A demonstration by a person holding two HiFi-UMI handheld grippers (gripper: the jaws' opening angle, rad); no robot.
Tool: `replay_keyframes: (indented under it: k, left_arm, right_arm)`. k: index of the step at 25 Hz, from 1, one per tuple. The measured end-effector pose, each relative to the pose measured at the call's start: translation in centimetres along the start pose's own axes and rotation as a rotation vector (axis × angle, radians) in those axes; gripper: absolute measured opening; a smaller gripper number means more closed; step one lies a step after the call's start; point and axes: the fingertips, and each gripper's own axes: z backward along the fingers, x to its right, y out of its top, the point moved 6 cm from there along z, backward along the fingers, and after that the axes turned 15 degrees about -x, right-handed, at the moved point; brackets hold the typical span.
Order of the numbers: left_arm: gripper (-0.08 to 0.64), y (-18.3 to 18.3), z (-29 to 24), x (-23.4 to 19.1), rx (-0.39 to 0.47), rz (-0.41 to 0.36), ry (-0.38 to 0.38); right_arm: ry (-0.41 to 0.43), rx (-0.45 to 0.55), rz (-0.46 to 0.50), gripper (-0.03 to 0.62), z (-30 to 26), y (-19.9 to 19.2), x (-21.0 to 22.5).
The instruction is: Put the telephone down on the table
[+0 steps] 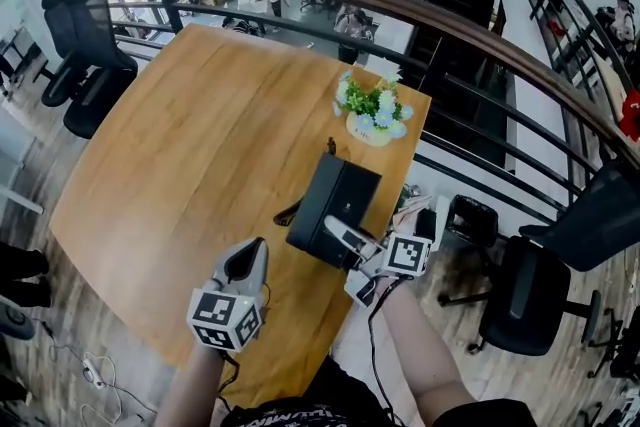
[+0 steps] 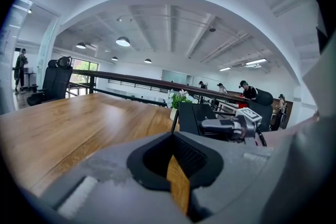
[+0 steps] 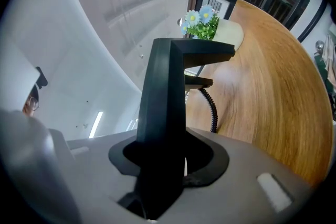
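Note:
My right gripper (image 1: 342,237) is shut on a black telephone (image 1: 335,207), holding it by its near side over the right part of the wooden table (image 1: 180,155). In the right gripper view the telephone (image 3: 168,97) stands tall between the jaws, and its coiled cord (image 3: 211,108) hangs toward the wood. Whether its base touches the table I cannot tell. My left gripper (image 1: 245,265) is by the table's front edge, left of the telephone, its jaws together with nothing in them. From the left gripper view the telephone (image 2: 191,117) and the right gripper (image 2: 231,126) appear ahead to the right.
A white pot of flowers (image 1: 373,112) stands on the table just beyond the telephone. A curved dark railing (image 1: 450,25) runs past the table's far side. Black office chairs stand at the left (image 1: 80,45) and right (image 1: 520,300).

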Motion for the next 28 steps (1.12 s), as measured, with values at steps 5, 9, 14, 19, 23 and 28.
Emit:
replay_keyframes:
  k: [5, 9, 14, 19, 23, 28]
  left_arm:
    - [0.002, 0.3, -0.7, -0.9, -0.008, 0.007, 0.009]
    - [0.002, 0.5, -1.7, -1.0, -0.011, 0.009, -0.001]
    - [0.002, 0.9, -2.8, -0.4, -0.018, -0.008, -0.022]
    - [0.002, 1.2, -3.3, 0.0, -0.02, -0.016, -0.04]
    - [0.002, 0.9, -3.6, -0.1, -0.033, -0.024, -0.045]
    - [0.002, 0.6, -4.1, 0.2, -0.051, -0.02, -0.053]
  right_arm:
    - [-0.004, 0.013, -0.01, 0.16, -0.3, 1.6, 1.6]
    - [-0.009, 0.024, -0.02, 0.16, -0.4, 2.2, 2.8]
    - [0.0, 0.036, -0.028, 0.158, -0.7, 2.4, 3.4]
    - [-0.023, 0.051, -0.048, 0.159, -0.5, 2.3, 4.1]
    - [-0.083, 0.067, -0.126, 0.158, 0.2, 1.6, 5.2]
    - [-0.104, 0.071, -0.178, 0.158, 0.6, 1.6, 6.1]
